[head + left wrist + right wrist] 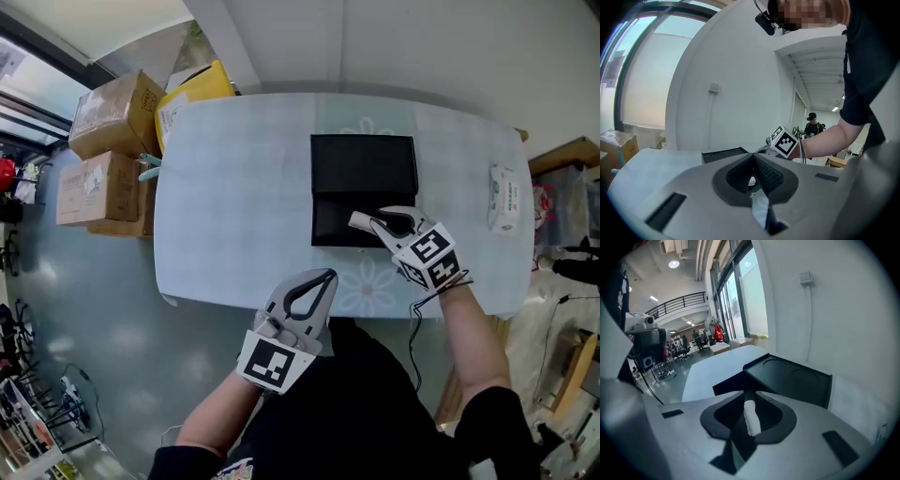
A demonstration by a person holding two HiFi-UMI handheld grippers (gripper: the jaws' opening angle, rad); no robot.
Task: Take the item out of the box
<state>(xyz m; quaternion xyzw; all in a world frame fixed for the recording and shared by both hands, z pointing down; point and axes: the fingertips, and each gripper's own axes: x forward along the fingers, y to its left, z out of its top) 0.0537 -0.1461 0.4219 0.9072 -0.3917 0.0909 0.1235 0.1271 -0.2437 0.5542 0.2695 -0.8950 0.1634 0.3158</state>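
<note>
A black box lies open on the pale table point(234, 206), its lid point(364, 164) flipped back behind the base point(330, 223). My right gripper point(362, 223) hovers over the base's front right part. In the right gripper view its jaws point(746, 393) stand slightly apart over the box point(792, 378), with a small white piece point(750, 417) in the gap; I cannot tell whether the pads touch it. My left gripper point(323, 277) waits at the table's near edge, shut and empty, well short of the box point(724, 153).
A white tissue pack point(504, 199) lies at the table's right end. Cardboard boxes point(108, 117) and a yellow bag point(192, 89) are stacked on the floor beyond the table's left end. A wall runs along the far side.
</note>
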